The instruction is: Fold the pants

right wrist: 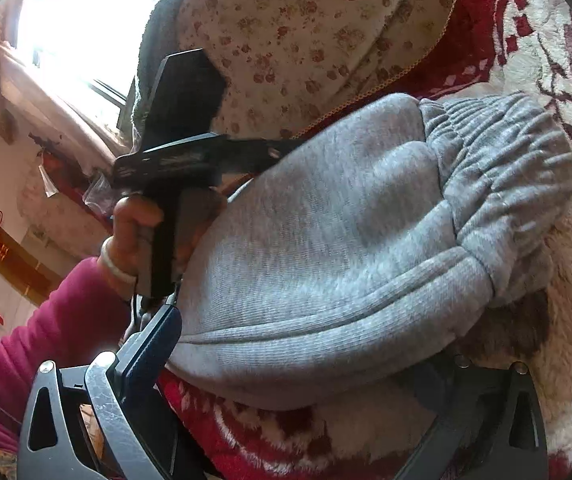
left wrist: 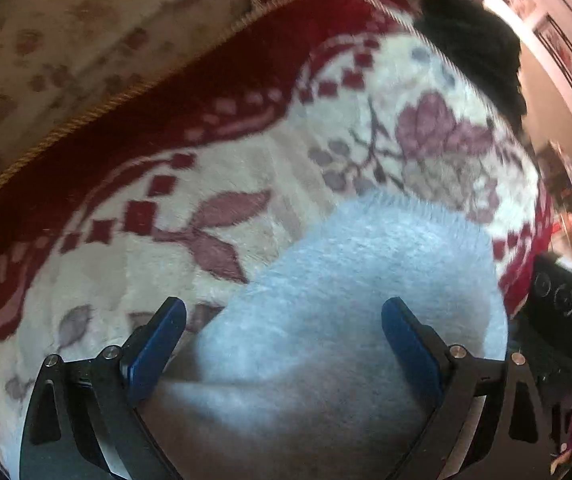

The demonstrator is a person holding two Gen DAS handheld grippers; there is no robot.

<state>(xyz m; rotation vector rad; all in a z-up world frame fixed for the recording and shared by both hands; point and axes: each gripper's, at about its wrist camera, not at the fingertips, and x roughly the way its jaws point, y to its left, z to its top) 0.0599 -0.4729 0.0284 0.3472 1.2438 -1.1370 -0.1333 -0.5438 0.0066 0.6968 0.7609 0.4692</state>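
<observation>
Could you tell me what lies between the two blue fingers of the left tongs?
In the left wrist view, the grey pants fill the gap between the open left tongs, lying on the red-and-cream blanket.

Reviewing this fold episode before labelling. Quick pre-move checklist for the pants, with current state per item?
1. Left gripper open over the grey pants: ok.
2. Right gripper open: cannot tell, one finger hidden under fabric.
3. Pants bunched, not flat on the blanket: not ok.
4. Elastic waistband visible in the right view: ok.
5. Leg ends located: cannot tell.
</observation>
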